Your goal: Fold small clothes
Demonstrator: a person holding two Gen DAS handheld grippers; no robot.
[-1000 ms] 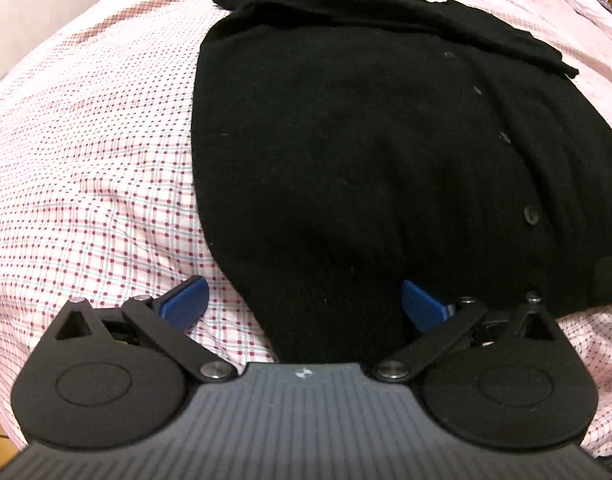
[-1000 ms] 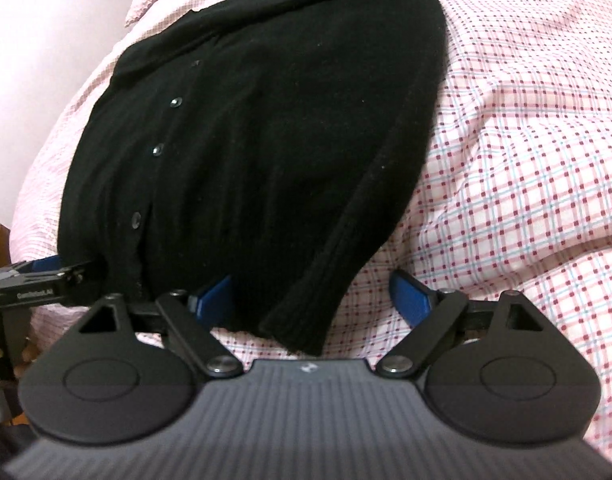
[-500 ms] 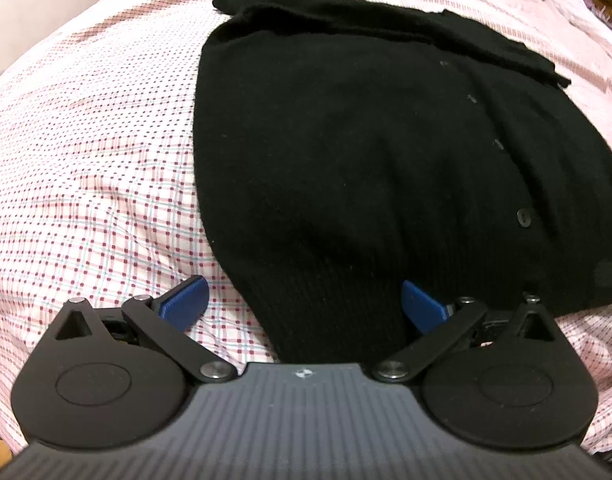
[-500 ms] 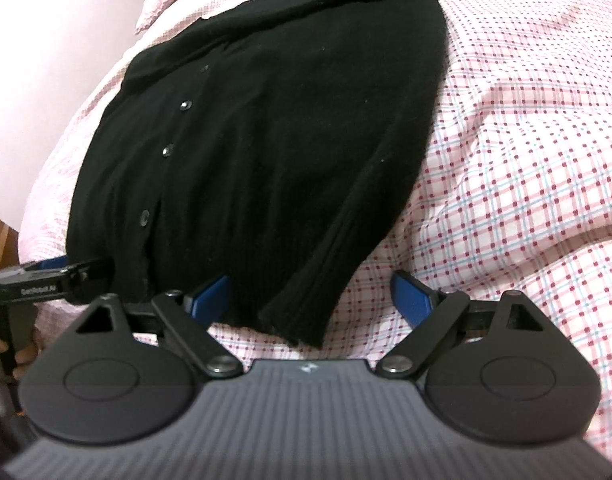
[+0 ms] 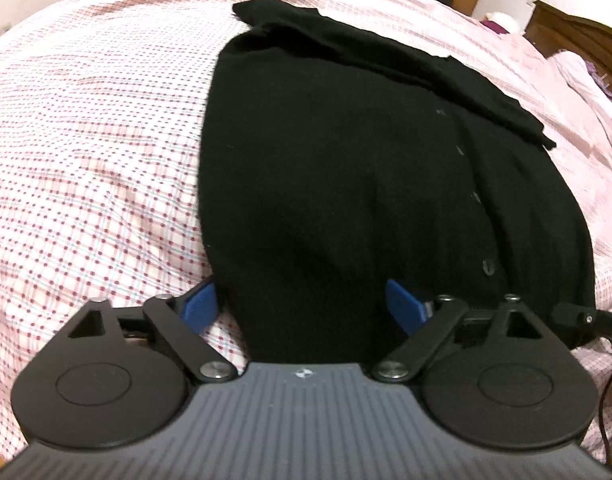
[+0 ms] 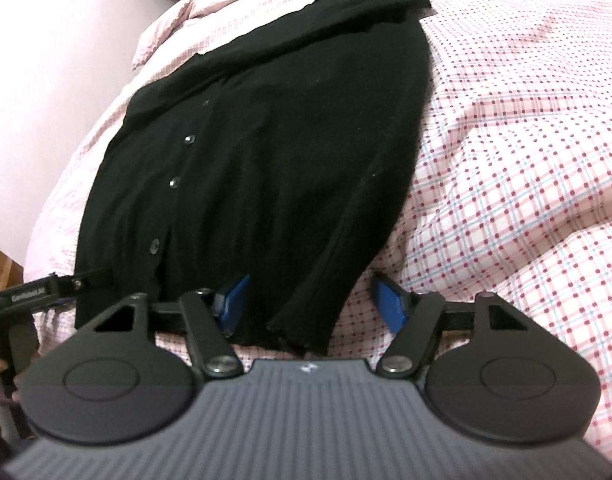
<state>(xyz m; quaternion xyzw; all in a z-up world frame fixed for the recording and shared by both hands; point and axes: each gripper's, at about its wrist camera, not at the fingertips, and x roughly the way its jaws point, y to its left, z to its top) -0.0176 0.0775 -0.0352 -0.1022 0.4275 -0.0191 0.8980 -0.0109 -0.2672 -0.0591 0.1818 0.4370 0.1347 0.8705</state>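
both grippers' fingers just closing, narrower than before (not yet pinching) around the black cardigan hem

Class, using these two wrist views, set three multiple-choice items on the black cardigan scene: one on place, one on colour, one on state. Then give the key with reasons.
1. Where does the black cardigan lie?
A. on a checked bedspread
B. on a wooden floor
C. on a hanger

2. What colour are the fingertips of the right gripper?
A. red
B. blue
C. white

3. How does the cardigan front look?
A. unbuttoned and spread wide
B. closed along its buttons
C. rolled into a ball

Key: A, the pink checked bedspread surrounds it; B, the pads show blue beside the hem; B, the buttons run up a closed front.
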